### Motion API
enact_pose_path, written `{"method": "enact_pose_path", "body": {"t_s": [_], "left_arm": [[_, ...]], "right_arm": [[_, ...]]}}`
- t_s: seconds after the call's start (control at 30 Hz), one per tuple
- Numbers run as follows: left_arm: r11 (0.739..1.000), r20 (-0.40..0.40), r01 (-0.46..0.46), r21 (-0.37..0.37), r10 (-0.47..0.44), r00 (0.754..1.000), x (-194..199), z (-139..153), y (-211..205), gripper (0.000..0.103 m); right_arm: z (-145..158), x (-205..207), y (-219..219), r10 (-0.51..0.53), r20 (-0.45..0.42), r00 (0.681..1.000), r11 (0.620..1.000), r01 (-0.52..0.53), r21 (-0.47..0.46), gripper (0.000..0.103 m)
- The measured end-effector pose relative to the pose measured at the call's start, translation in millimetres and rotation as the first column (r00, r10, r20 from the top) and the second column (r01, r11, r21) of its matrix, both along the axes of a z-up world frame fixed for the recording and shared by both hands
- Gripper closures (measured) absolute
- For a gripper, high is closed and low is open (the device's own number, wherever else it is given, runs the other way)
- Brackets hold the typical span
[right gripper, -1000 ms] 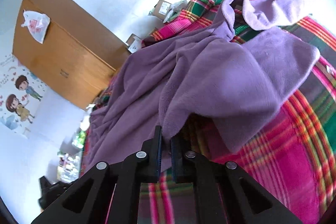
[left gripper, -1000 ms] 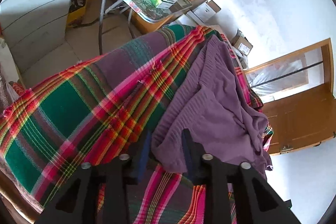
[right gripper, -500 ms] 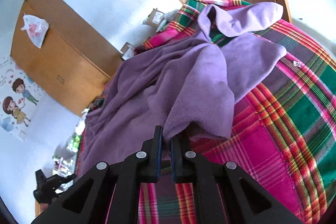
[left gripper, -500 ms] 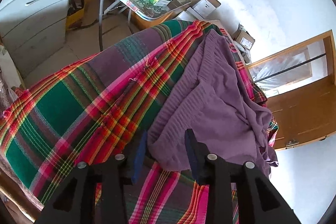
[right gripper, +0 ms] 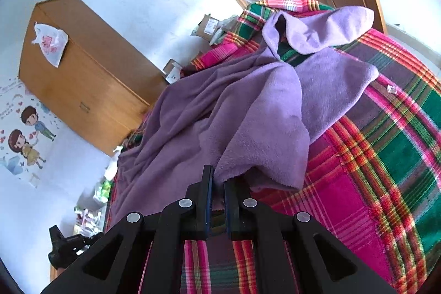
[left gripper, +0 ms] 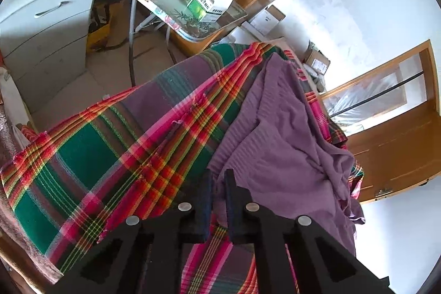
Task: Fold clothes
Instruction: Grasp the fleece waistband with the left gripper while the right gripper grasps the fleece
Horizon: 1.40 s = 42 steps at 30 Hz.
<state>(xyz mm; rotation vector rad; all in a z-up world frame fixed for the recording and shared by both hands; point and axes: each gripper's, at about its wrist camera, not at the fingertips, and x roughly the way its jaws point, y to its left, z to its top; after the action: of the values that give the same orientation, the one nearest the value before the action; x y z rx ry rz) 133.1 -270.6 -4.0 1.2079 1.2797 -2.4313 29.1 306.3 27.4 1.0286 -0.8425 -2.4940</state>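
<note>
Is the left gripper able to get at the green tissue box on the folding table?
Probably not right now: the left gripper is shut on the purple fleece garment, and the green tissue box sits far beyond the plaid blanket.

A garment (left gripper: 275, 145) lies spread on a blanket-covered bed (left gripper: 91, 156). Each hand-held gripper, left (left gripper: 218, 183) and right (right gripper: 217, 181), sits at the garment's near edge. Beyond the bed's far corner stands a folding surface (left gripper: 176, 15) carrying boxes (left gripper: 209, 2), with a drawer cabinet (left gripper: 46, 26) to its left and a wardrobe (right gripper: 77, 79) behind.
</note>
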Motion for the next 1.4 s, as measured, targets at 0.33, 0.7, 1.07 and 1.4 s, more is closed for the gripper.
{"method": "enact_pose_path", "body": {"t_s": [0.33,0.7,1.07,1.4], "left_arm": [[1.000,-0.052,0.000,0.005,0.000,0.999,9.9,13.0,1.8,0.095],[1.000,-0.062,-0.001,0.021,0.003,0.998,24.6,11.1,0.1,0.095],[0.999,-0.073,-0.012,0.029,0.015,0.997,48.4,11.5,-3.3,0.095],[0.999,-0.066,-0.007,0.040,0.010,0.998,73.0,7.9,-0.5,0.095]], "right_arm": [[16.4,19.7,11.9,-0.012,-0.046,0.999,1.000,0.011,-0.008,0.096],[11.0,46.1,19.7,-0.015,-0.033,0.999,1.000,0.014,-0.028,0.096],[12.5,74.0,26.7,-0.008,-0.041,0.999,1.000,0.007,-0.019,0.096],[2.6,91.5,36.4,-0.016,-0.014,1.000,1.000,0.016,0.000,0.096]]}}
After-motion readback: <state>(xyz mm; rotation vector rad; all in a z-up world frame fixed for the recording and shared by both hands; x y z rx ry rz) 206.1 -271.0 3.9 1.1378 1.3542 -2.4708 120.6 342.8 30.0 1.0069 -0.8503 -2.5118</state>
